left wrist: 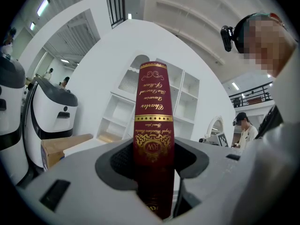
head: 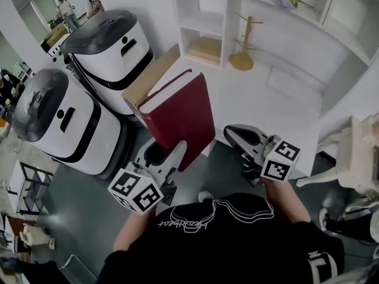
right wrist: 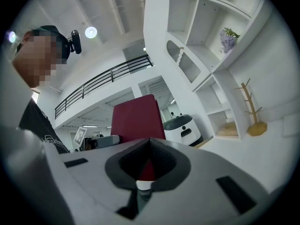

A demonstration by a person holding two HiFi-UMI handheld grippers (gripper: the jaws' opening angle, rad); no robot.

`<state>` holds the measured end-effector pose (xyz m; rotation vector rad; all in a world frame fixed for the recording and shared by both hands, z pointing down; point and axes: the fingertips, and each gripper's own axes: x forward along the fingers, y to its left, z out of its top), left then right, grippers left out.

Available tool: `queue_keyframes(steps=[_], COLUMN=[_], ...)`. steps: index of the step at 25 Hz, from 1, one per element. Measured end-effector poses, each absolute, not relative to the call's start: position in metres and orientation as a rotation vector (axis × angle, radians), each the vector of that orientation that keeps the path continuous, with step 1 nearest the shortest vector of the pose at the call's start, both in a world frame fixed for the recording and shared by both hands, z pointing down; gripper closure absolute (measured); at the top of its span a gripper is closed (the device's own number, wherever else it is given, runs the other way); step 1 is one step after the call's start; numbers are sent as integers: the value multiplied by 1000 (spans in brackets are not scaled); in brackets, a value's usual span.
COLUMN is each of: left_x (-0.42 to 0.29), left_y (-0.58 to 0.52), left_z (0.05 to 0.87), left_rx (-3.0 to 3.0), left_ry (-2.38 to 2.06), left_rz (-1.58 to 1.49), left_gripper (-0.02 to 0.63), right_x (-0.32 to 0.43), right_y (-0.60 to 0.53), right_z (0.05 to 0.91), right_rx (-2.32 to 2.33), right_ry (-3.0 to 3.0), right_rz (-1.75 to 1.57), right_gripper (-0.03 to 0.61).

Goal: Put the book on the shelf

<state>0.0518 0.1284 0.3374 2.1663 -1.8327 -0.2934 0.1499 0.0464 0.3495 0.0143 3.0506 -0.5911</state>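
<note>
Two grippers hang over the near-left corner of the desk point(head: 266, 90). Our left gripper point(head: 172, 156) has its jaws clamped on the covers of the dark red book point(head: 181, 116). We hold it tilted above that corner, just beside a cardboard box point(head: 153, 73) at the left edge. Our right gripper point(head: 239, 136) sits by the near edge, right of the book, jaws pressed together on nothing. The shelf point(head: 204, 19) stands along the far edge.

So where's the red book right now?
The red book is up in the air, left of centre in the head view, its spine clamped in the left hand-held gripper, just right of two white machines and short of the shelf.
</note>
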Motion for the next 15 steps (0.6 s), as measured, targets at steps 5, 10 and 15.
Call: queue_keyframes(steps=[5, 10, 15], left_x=[35, 15, -4], left_y=[81, 55, 35], left_z=[331, 332, 335], left_rx=[2181, 2172, 2178], left_ry=[-1856, -1871, -1870], left_rz=[-272, -271, -284], left_gripper=[407, 407, 407], right_x=[130, 110, 95], right_y=[-5, -27, -45], right_z=[342, 345, 352], right_rx=[27, 40, 22], right_ry=[3033, 3034, 3040], right_rz=[-563, -564, -567], right_gripper=[572, 572, 572])
